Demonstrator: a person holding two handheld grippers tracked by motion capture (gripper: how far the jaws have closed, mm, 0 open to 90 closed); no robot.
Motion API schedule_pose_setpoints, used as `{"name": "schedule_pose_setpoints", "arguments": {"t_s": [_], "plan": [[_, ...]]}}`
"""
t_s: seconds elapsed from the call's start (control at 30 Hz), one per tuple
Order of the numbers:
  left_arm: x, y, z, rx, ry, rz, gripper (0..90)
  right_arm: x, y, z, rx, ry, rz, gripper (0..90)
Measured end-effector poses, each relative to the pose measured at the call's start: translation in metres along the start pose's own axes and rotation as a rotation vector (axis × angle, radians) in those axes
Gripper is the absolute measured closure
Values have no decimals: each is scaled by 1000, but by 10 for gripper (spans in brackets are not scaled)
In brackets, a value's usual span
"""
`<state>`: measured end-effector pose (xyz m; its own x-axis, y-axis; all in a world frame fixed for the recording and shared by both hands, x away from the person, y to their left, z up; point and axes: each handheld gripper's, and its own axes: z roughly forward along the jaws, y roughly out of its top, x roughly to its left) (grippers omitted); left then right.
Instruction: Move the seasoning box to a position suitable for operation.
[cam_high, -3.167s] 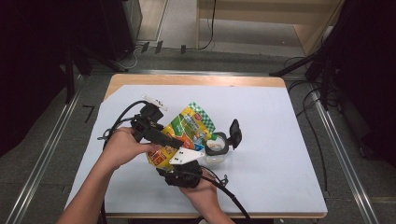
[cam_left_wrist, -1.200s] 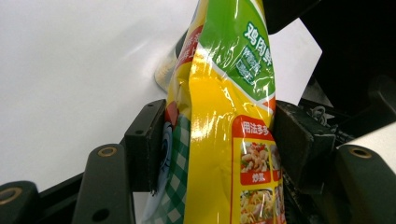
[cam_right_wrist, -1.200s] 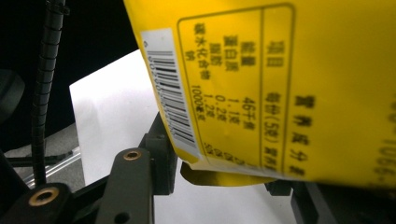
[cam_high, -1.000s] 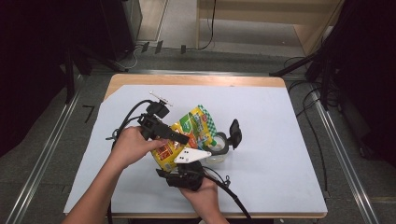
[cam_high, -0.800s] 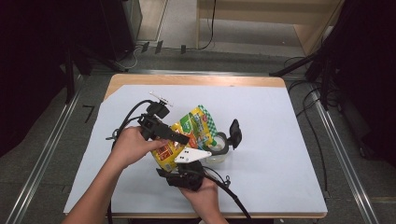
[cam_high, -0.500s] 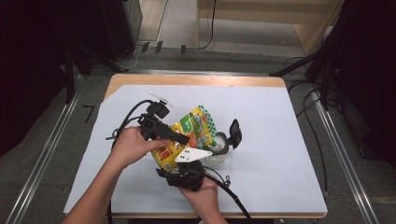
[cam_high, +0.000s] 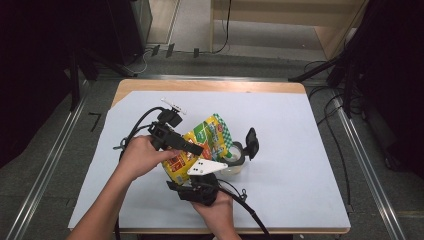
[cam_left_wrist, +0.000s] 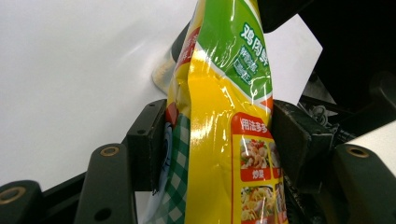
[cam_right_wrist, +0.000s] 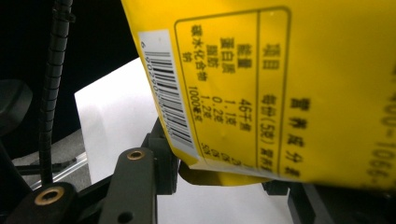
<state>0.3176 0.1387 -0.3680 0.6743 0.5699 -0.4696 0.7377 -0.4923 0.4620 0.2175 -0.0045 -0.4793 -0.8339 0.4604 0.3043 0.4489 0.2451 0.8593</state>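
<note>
Your left tongs (cam_high: 192, 148) and right tongs (cam_high: 200, 175) both clamp the yellow seasoning bag (cam_high: 200, 145) at centre frame, tilted over the open jar (cam_high: 235, 159).

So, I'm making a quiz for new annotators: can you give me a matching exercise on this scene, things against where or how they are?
Things:
1. left gripper
2. right gripper
3. yellow bag
4. jar

Descriptions:
A. standing on the table, lid flipped open
B. clamped on the bag's middle
C. gripping the bag's bottom edge
D. held tilted toward the jar

Pairs: 1-B, 2-C, 3-D, 4-A
</note>
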Motion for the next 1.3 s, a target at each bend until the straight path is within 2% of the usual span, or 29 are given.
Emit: {"name": "schedule_pose_setpoints", "arguments": {"t_s": [0.67, 0.83, 1.3], "plan": [[-1, 2, 3, -8, -9, 5, 419, -1, -1, -3, -1, -11, -2, 577], [-1, 2, 3, -10, -10, 6, 419, -1, 1, -5, -3, -5, 18, 583], [-1, 2, 2, -12, -13, 2, 422, 0, 1, -5, -7, 2, 23, 582]]}}
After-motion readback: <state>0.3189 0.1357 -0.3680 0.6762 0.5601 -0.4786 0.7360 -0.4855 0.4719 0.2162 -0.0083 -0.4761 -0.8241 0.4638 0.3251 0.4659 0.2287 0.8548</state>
